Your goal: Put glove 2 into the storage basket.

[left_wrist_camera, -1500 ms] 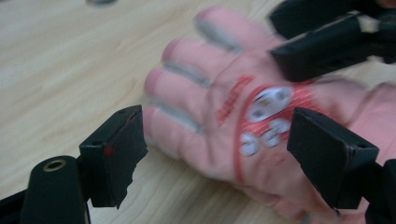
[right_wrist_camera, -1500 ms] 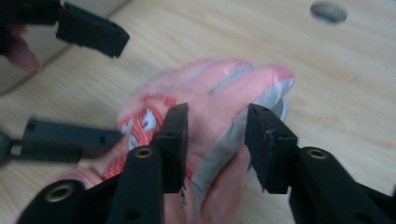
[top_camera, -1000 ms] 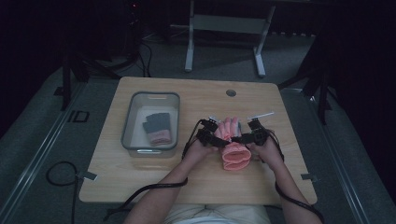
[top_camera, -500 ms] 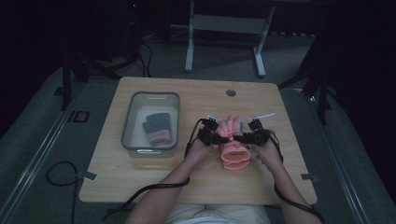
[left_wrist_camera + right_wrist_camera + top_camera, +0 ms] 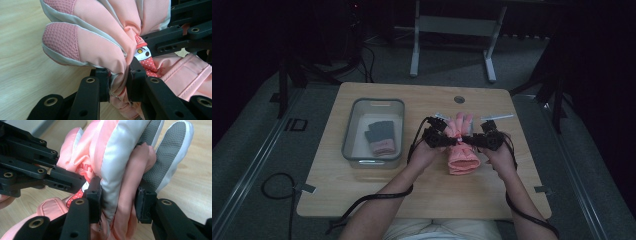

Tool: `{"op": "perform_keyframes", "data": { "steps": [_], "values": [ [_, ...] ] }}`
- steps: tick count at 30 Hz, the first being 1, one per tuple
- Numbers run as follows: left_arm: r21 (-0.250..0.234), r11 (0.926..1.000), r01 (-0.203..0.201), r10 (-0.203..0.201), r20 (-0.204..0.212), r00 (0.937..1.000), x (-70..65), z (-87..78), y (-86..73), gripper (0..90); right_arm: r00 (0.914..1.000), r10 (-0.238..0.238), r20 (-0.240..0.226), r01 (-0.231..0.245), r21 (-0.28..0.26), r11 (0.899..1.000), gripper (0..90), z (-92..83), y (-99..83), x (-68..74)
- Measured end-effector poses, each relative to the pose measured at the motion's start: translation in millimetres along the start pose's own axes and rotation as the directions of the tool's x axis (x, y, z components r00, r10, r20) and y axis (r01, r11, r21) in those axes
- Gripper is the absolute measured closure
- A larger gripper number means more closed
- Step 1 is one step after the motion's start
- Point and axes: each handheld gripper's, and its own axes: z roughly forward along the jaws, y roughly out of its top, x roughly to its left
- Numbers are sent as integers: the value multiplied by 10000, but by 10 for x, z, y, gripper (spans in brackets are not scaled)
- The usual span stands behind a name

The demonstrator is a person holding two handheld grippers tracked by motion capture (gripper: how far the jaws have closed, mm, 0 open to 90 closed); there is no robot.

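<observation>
A pink padded glove (image 5: 460,145) is held over the middle of the wooden table (image 5: 362,195), pinched from both sides near its finger end — the left gripper (image 5: 117,83) is clamped on a thin fold of fabric at one edge, the right gripper (image 5: 117,202) on a thicker bunch of pink and grey-white material at the other. The two grips sit close together facing each other, apparently so the glove can be carried level without sagging; its cuff hangs toward the person. A grey bin (image 5: 357,150) to the left already holds a dark glove (image 5: 379,137) with a pink cuff — judged the likely destination.
</observation>
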Motion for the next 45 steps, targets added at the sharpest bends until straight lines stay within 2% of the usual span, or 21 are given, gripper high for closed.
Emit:
{"op": "perform_keyframes", "data": {
  "steps": [8,14,19,22,25,29,35,38,40,44,45],
  "values": [
    [-293,9995,-75,64,-387,9992,26,-272,106,748,9998,-184,-81,181,-406,9990,624,-41,209,164],
    [-185,9996,-206,193,-707,9973,90,-508,177,748,9987,-420,-277,403,-610,9973,624,-17,374,314],
    [-184,9997,-180,163,-888,9959,152,-658,210,749,9979,-490,-425,460,-702,9965,624,24,474,408],
    [-220,9996,-176,153,-1035,9945,193,-769,226,749,9964,-610,-589,561,-804,9952,624,64,587,512],
    [-323,9994,-157,117,-1210,9926,236,-878,236,749,9957,-693,-619,641,-820,9946,623,89,648,566],
    [-500,9987,-35,-38,-1459,9893,313,-1069,239,749,9924,-964,-764,895,-895,9920,623,146,798,710],
    [-540,9985,-17,-75,-1691,9856,388,-1260,238,749,9890,-1147,-930,1053,-1001,9894,623,207,915,850],
    [-549,9985,51,-149,-1803,9835,435,-1365,222,749,9855,-1352,-1023,1248,-1012,9870,623,266,1006,981],
    [-563,9984,54,-160,-1892,9818,465,-1430,207,749,9849,-1364,-1068,1257,-1018,9868,623,279,1022,1004],
    [-536,9985,130,-247,-2238,9743,554,-1605,168,749,9783,-1674,-1219,1558,-993,9828,623,388,1131,1167],
    [-536,9985,130,-247,-2238,9743,554,-1605,168,749,9783,-1674,-1219,1558,-993,9828,623,388,1131,1167]
  ]
}}
